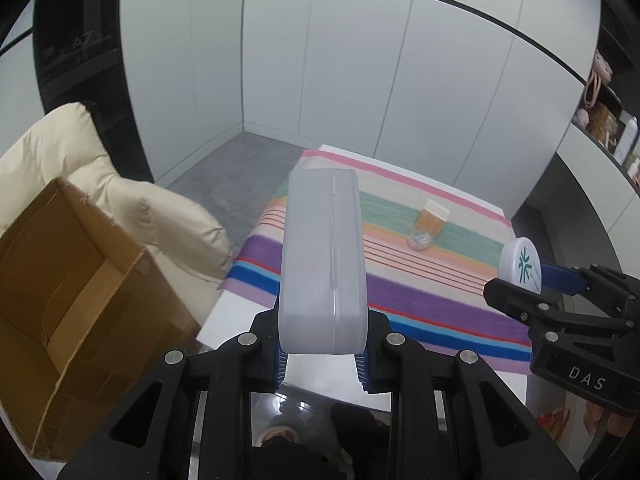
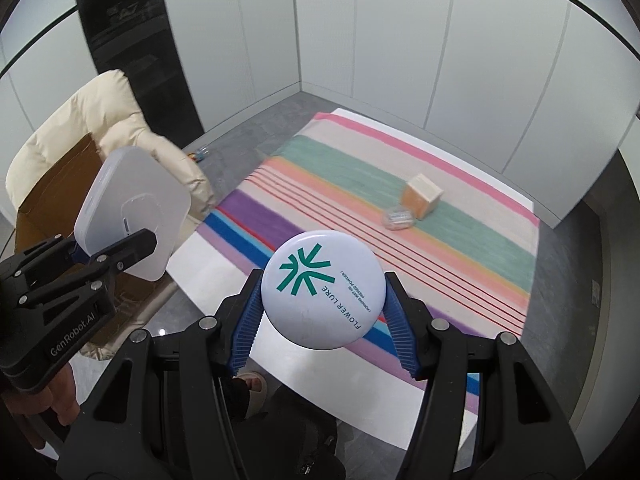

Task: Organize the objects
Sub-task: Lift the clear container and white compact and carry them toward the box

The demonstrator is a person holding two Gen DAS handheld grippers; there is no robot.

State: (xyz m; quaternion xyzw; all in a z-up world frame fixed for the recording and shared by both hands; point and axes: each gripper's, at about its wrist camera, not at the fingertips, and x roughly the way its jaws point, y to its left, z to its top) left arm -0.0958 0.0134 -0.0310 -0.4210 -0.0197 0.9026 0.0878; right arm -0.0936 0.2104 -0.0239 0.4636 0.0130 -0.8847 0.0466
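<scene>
My left gripper [image 1: 321, 360] is shut on a flat grey plastic case [image 1: 323, 256], held edge-on above the table's near left corner; the same case [image 2: 132, 212] shows from the side in the right wrist view. My right gripper [image 2: 324, 328] is shut on a round white compact [image 2: 323, 289] with a green logo, also seen as the compact [image 1: 520, 266] at the right of the left wrist view. An open cardboard box [image 1: 72, 280] stands to the left on a cream cushion. A small orange and white box [image 2: 422, 199] and a clear packet [image 2: 396, 218] lie on the striped cloth [image 2: 352, 184].
The striped cloth covers a white table [image 2: 224, 280] in a room corner with white wall panels. A cream cushioned chair [image 2: 80, 128] sits left of the table. Shelves with bottles and boxes [image 1: 612, 128] line the right wall. A slippered foot [image 2: 252, 386] stands below.
</scene>
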